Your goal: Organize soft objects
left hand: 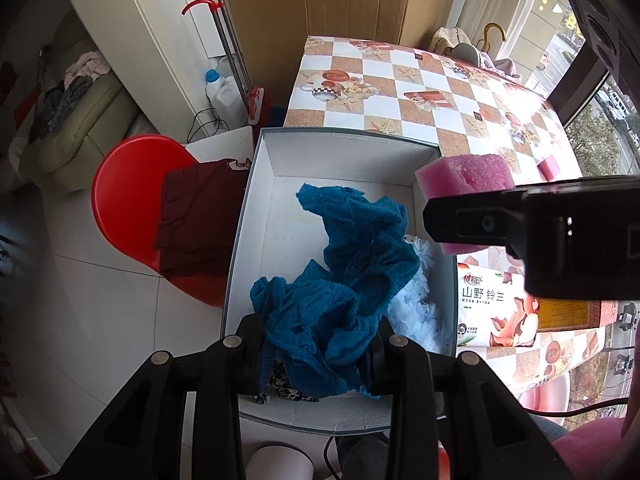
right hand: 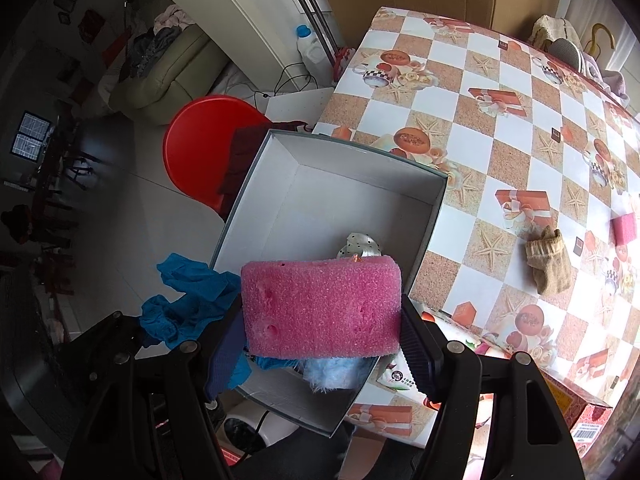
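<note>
Left wrist view: left tool [left hand: 316,354] clamped on teal knit cloth [left hand: 344,276], bunched above open white box [left hand: 280,152]; pale blue fluffy item [left hand: 416,312] inside box beside it. Right wrist view: right tool [right hand: 320,344] gripping pink sponge [right hand: 322,308] across its width, jaws fairly wide, sponge held over near end of box (box overhanging tabletop [right hand: 460,92] edge). Second pink sponge [right hand: 625,229] and beige sock [right hand: 548,262] lying apart on tabletop. Red chair [left hand: 132,184] carrying maroon garment [left hand: 196,216] left of box.
</note>
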Demonstrator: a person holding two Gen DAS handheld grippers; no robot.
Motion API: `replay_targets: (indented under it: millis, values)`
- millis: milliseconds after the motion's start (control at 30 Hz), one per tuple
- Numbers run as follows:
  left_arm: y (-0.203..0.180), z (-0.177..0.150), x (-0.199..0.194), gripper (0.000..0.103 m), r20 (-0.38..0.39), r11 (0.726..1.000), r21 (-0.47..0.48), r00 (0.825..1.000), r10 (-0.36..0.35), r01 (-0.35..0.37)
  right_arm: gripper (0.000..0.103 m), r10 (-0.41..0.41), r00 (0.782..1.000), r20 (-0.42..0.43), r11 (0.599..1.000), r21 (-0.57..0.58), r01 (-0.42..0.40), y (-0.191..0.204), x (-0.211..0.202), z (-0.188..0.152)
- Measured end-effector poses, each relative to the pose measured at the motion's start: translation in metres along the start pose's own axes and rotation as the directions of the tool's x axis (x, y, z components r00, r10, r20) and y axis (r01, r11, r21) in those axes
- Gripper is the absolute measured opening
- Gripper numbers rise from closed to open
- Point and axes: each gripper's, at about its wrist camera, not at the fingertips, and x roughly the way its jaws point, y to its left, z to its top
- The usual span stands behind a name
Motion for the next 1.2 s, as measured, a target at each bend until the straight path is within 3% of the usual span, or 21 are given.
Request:
replay_targets:
  millis: [33,100,133,167,200,333,433,567,633,733,800,933,1200]
  values:
    - [0.001,0.002,0.001,0.039,0.002,1.000,-0.003,1.000,0.002,-0.002,0.072,-0.006,1.000,-0.003,1.000,0.000,0.006,0.000,0.001,0.003]
    - [0.002,0.006,0.003,0.055,0.002,0.999,-0.013,1.000,0.031,-0.031,0.072,-0.010,1.000,-0.011,1.000,0.003,0.010,-0.001,0.002,0.007]
    - [0.003,0.006,0.002,0.069,0.006,0.999,-0.020,0.999,0.042,-0.042,0.073,-0.010,1.000,-0.013,1.000,0.008,0.010,-0.002,0.001,0.009]
    - [0.004,0.007,0.001,0.078,0.019,0.999,-0.028,0.999,0.039,-0.039,0.080,-0.007,1.000,-0.012,1.000,0.013,0.007,-0.002,-0.001,0.010]
    - [0.006,0.007,-0.001,0.081,0.033,0.999,-0.036,0.999,0.033,-0.032,0.093,-0.005,1.000,-0.009,1.000,0.018,0.005,-0.002,-0.003,0.011]
    - [0.009,0.007,-0.007,0.103,0.064,0.999,-0.047,0.998,0.014,-0.011,0.098,-0.008,1.000,0.014,1.000,0.030,0.007,-0.005,-0.013,0.013]
    - [0.010,0.006,-0.015,0.103,0.100,0.999,-0.043,0.995,-0.010,0.014,0.098,-0.031,1.000,0.003,0.998,0.046,0.031,-0.008,-0.016,0.013]
    - [0.005,0.004,-0.026,0.103,0.123,0.998,-0.031,0.990,0.062,-0.059,0.102,-0.069,0.997,-0.044,0.994,0.076,0.072,-0.015,-0.013,0.010]
    - [0.006,0.003,-0.032,0.103,0.137,0.999,-0.032,0.990,0.040,-0.036,0.102,-0.065,0.995,-0.071,0.994,0.085,0.071,-0.019,-0.011,0.007]
    - [0.008,0.001,-0.030,0.103,0.055,0.997,-0.023,0.996,-0.069,0.071,0.102,-0.046,0.997,-0.062,0.996,0.080,0.051,-0.019,-0.016,0.000]
    - [0.007,-0.002,-0.028,0.103,0.011,0.995,-0.008,0.995,-0.097,0.097,0.102,-0.024,0.998,-0.050,0.997,0.076,0.028,-0.019,-0.023,-0.008]
    - [0.005,-0.012,-0.030,0.103,-0.004,0.996,0.002,0.996,-0.088,0.088,0.102,-0.102,0.995,0.012,0.993,0.053,0.101,-0.015,-0.036,-0.030]
    - [0.005,-0.017,-0.027,0.103,-0.025,0.997,0.007,0.996,-0.083,0.083,0.102,-0.102,0.995,-0.016,0.992,0.077,0.103,-0.015,-0.026,-0.047]
